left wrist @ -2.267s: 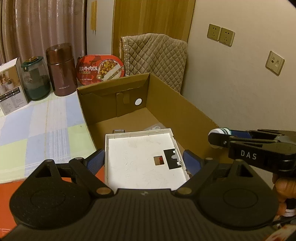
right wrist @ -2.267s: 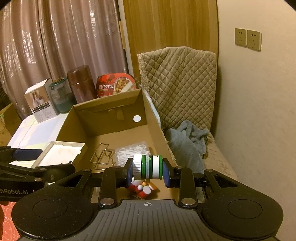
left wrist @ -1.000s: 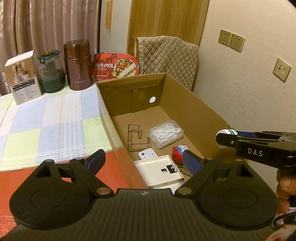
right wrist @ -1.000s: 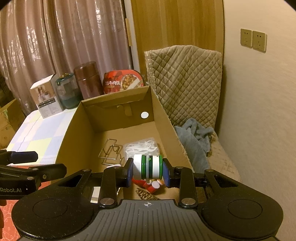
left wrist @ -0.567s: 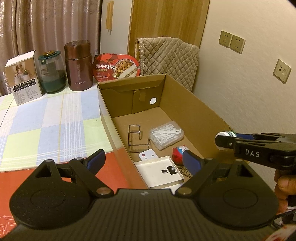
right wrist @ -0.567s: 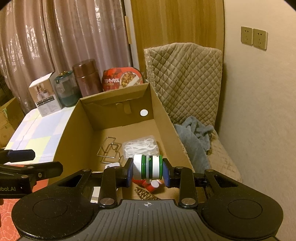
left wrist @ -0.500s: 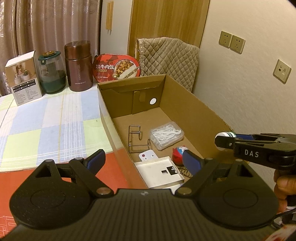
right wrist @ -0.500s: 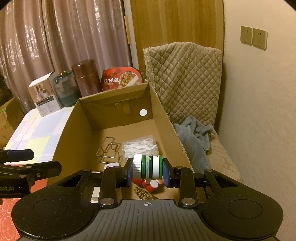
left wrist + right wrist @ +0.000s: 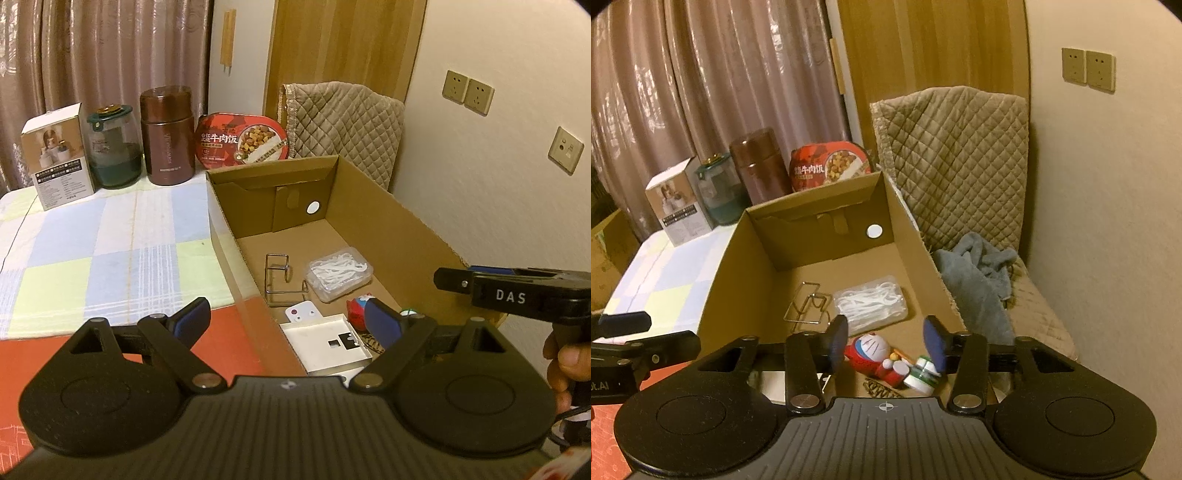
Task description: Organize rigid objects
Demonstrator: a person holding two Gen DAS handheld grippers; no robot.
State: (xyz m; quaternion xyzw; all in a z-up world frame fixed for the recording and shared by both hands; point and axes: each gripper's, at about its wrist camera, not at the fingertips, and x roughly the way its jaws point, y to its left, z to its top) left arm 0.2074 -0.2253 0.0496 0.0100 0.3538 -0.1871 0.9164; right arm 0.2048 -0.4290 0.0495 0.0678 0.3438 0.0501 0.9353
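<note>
Right hand-held gripper (image 9: 885, 341) jaws just opening, green-white bottle (image 9: 922, 374) dropped in cardboard box (image 9: 919, 236) at toy's (image 9: 872, 352) 4 o'clock; withdraw straight up; left hand-held gripper (image 9: 288, 322) open, empty.

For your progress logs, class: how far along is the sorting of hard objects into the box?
Done: the cardboard box holds a wire rack, floss picks, a white tray, a toy and a green-and-white bottle. In hand: nothing; the right gripper, jaws just opened, and left gripper are empty. Left: possibly the table's jars.
</note>
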